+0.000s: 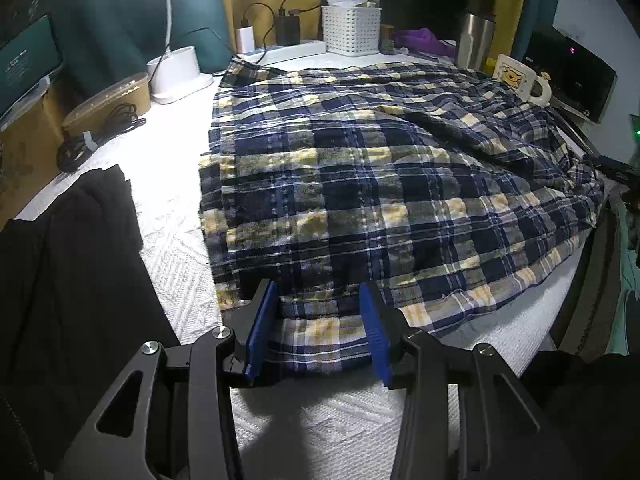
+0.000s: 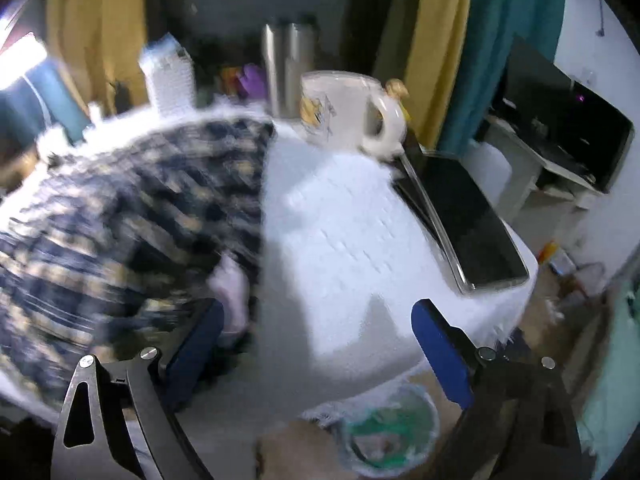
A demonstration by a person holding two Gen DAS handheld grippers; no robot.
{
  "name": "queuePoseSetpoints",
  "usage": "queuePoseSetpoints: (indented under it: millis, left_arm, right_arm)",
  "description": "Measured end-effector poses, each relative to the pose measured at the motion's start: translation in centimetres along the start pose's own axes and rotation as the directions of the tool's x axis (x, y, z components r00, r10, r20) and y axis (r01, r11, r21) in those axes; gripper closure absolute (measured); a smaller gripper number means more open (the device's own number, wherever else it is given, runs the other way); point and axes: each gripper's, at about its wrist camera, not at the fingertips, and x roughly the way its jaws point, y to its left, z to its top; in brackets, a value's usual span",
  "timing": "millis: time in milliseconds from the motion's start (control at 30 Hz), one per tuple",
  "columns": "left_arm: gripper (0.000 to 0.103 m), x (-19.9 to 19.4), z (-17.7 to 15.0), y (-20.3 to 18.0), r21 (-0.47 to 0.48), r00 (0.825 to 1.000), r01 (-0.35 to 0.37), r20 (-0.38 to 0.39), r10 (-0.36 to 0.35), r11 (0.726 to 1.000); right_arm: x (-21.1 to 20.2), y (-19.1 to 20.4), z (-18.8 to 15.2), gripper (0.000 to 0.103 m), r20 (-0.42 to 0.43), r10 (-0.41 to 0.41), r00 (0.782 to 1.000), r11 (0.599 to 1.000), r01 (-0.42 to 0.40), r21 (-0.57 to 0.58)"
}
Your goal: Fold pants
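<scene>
The plaid pants (image 1: 360,168) lie spread on the white table cover (image 1: 176,264), mug (image 1: 520,80) at their far edge. The left gripper (image 1: 320,328) straddles the near hem, jaws half apart. The right gripper (image 2: 316,344) gapes wide, empty, beside the pants.

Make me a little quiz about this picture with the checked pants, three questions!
1. True or false: the pants lie on a white cloth.
2. Which stands beside the steel cup? A) a mug B) a shoe C) a ball
3. Fill in: between the left gripper fingers there is plaid ____.

Key:
1. True.
2. A, the mug.
3. Cloth: the near edge of the pants. The right gripper is open over the bare white cloth.
</scene>
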Motion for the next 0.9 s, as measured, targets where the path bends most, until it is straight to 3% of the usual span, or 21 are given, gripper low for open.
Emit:
queuePoseSetpoints:
  millis: [133, 167, 200, 267, 433, 467, 500, 533, 700, 833, 900]
  left_arm:
    - [0.060, -0.8, 0.3, -0.1, 0.005, 1.000, -0.005, 0.028, 0.004, 1.000]
    - [0.060, -1.1, 0.4, -0.2, 0.005, 0.999, -0.002, 0.037, 0.001, 1.000]
    - [0.060, -1.3, 0.5, -0.2, 0.006, 0.999, 0.005, 0.043, -0.005, 1.000]
    - [0.060, -1.5, 0.5, -0.4, 0.012, 0.999, 0.015, 0.049, -0.016, 1.000]
    - [0.060, -0.8, -0.3, -0.8, 0.030, 0.999, 0.027, 0.017, -0.027, 0.999]
    - [0.060, -0.6, -0.4, -0.9, 0.032, 1.000, 0.029, 0.008, -0.029, 0.999]
    - [0.060, -0.4, -0.6, -0.9, 0.036, 1.000, 0.029, -0.001, -0.029, 0.999]
    - [0.060, -0.3, -0.7, -1.0, 0.039, 1.000, 0.030, -0.003, -0.030, 0.999]
    - [0.060, -0.4, -0.9, -1.0, 0.046, 1.000, 0.026, 0.004, -0.027, 0.999]
    - [0.060, -0.5, -1.2, -1.0, 0.052, 1.000, 0.021, 0.016, -0.022, 0.998]
    - [0.060, -0.5, -1.2, -0.8, 0.053, 1.000, 0.021, 0.016, -0.022, 0.998]
  right_arm:
    - [-0.8, 3.2, 0.6, 0.008, 0.010, 0.089, 0.996, 0.986, -0.087, -0.140]
    - [-0.6, 3.7, 0.7, 0.013, -0.002, 0.108, 0.994, 0.983, -0.107, -0.151]
    - [0.0, 4.0, 0.8, 0.031, -0.027, 0.138, 0.990, 0.978, -0.140, -0.156]
    - [1.4, 4.0, 0.8, 0.054, -0.083, 0.166, 0.983, 0.973, -0.176, -0.149]
    - [2.9, 3.6, 0.0, 0.055, -0.148, 0.206, 0.967, 0.966, -0.225, -0.129]
    - [2.7, 3.6, -0.1, 0.059, -0.147, 0.204, 0.968, 0.965, -0.224, -0.134]
    - [2.4, 3.5, -0.2, 0.073, -0.138, 0.198, 0.970, 0.967, -0.217, -0.136]
    - [2.0, 3.4, -0.2, 0.075, -0.128, 0.189, 0.974, 0.969, -0.206, -0.136]
    - [-0.1, 2.8, -0.5, 0.078, -0.058, 0.115, 0.992, 0.988, -0.120, -0.098]
    - [0.5, 2.1, -2.1, 0.078, -0.096, 0.058, 0.994, 0.998, -0.061, -0.033]
    - [0.6, 2.2, -2.6, 0.077, -0.071, 0.036, 0.997, 0.999, -0.037, -0.023]
